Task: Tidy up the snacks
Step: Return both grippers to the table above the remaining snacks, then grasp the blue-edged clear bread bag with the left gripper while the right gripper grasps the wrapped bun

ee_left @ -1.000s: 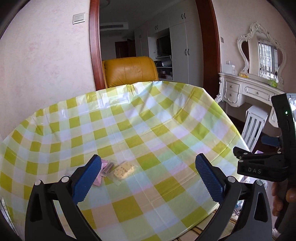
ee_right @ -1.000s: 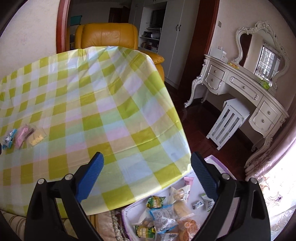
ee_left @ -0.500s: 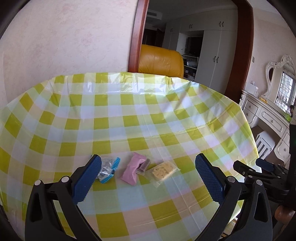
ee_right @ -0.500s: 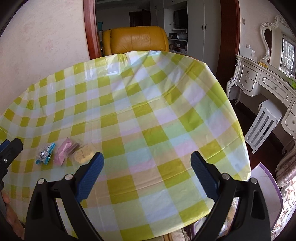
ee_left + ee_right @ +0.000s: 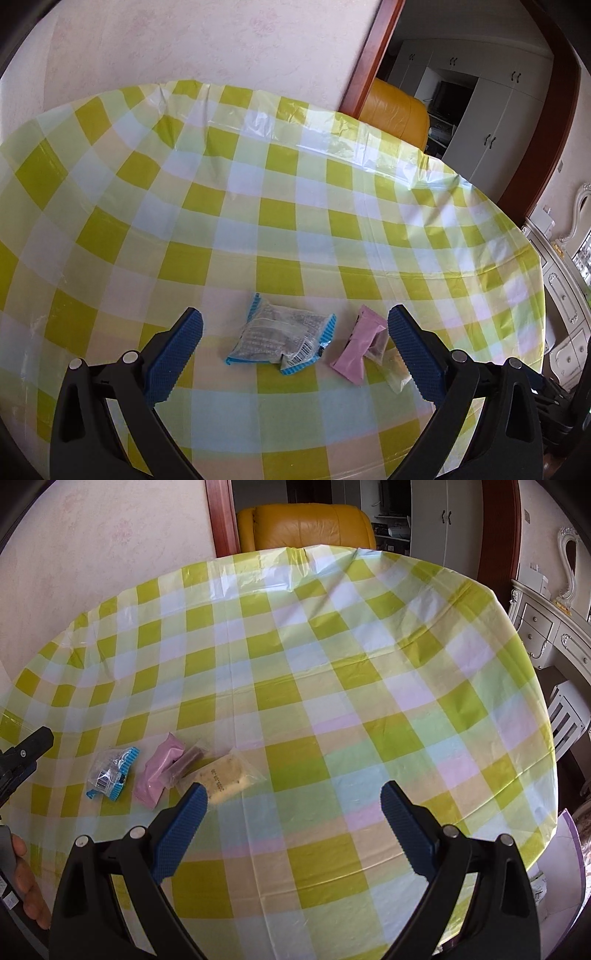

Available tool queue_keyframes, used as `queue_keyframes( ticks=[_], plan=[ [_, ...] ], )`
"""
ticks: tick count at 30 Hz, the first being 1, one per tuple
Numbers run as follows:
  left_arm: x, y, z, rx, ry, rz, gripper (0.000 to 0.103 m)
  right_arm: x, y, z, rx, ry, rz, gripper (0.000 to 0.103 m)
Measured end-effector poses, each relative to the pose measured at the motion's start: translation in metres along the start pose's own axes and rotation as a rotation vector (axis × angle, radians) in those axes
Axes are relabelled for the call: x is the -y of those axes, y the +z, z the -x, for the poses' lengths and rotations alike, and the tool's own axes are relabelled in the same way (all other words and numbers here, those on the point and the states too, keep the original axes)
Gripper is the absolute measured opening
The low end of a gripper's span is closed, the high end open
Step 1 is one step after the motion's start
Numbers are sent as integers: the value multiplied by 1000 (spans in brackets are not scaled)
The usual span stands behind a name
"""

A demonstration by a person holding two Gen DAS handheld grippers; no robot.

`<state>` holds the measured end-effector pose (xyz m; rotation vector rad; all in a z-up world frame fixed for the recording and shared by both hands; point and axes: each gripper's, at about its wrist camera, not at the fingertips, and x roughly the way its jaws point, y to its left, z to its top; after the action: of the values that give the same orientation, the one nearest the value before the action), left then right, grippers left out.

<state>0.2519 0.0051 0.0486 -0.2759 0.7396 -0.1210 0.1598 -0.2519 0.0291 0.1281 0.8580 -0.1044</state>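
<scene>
The left gripper [image 5: 295, 345] has its fingers spread wide, empty, hovering over a blue-edged clear snack packet [image 5: 280, 339] lying between them on the checked counter [image 5: 280, 214]. Just beside it lie a pink packet [image 5: 356, 350] and a clear-wrapped yellow biscuit [image 5: 225, 779]. The right gripper [image 5: 293, 812] also has its fingers apart, empty.

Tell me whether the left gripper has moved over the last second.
Yes. The left gripper swung leftward: the yellow leather armchair slid right in its view, and the blue-edged clear snack packet now sits between its jaws.
</scene>
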Motion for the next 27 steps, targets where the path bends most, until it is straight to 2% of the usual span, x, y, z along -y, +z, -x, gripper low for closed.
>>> queue_keyframes(
  ticks=[5,10,13,20,23,26,27],
  plan=[
    [-13,-2,-25,-55,-3,21,97,-25,-2,-26,-53,13,54,95],
    [-17,-4,-48,-107,0,-3,97,-61,-1,-49,-73,12,286,95],
    [-20,-4,-61,-128,1,-18,97,-70,2,-61,-80,9,370,95],
    [-17,-6,-85,-179,5,-76,96,-71,6,-83,-105,15,406,95],
    [-19,-9,-94,-202,-8,-73,87,-72,6,-87,-105,38,413,95],
    [-15,-11,-98,-219,-27,-86,70,-74,4,-91,-113,56,422,95],
    [-13,-12,-98,-218,-22,-98,69,-74,3,-92,-115,62,418,95]
  ],
)
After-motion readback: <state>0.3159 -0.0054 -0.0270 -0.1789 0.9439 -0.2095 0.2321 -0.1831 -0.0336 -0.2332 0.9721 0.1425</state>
